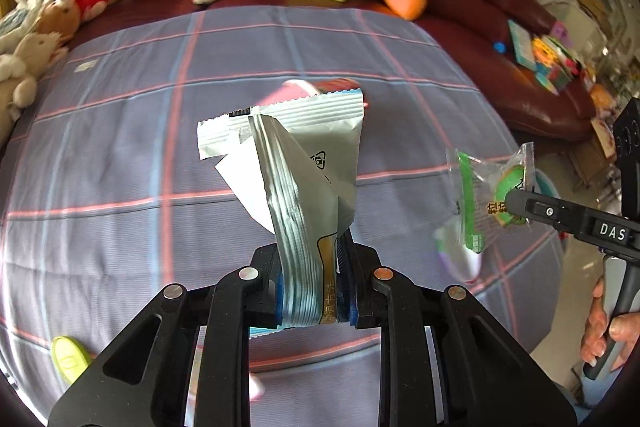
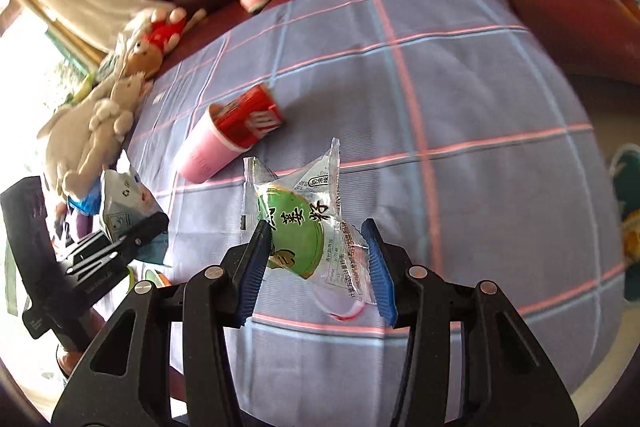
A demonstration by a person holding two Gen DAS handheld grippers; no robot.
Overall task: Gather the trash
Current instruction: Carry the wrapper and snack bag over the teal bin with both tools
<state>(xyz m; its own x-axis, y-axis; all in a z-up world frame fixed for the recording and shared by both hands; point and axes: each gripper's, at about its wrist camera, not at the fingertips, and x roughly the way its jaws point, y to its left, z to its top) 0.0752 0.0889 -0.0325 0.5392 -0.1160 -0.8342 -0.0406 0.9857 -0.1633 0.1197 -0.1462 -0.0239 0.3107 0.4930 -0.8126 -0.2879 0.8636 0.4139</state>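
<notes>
1. I'm holding the left gripper (image 1: 310, 283) clamped tight on a silver wrapper (image 1: 296, 163); the wrapper is standing up out of the pads, long axis running away from me, lifted off the checked cloth (image 1: 120, 155)
2. I'm holding the right gripper (image 2: 318, 267) with its blue pads (image 2: 378, 275) set wide, and the clear green packet (image 2: 300, 223) is sitting between them; the left pad looks to be touching it, the right one I'm not sure, so I'm calling it a loose hold at best
3. The next piece of trash is the pink cup (image 2: 208, 157) lying on its side with a red wrapper (image 2: 252, 117) stuffed in its mouth; it's lying ahead and to the left of the right gripper, long axis slanting from near-left to far-right, mouth pointing away
4. In the left view the cup (image 1: 292, 91) is peeking out straight ahead behind the silver wrapper, so I'm judging the left gripper is lined up better, but both are full
5. No bin is showing in either view
</notes>
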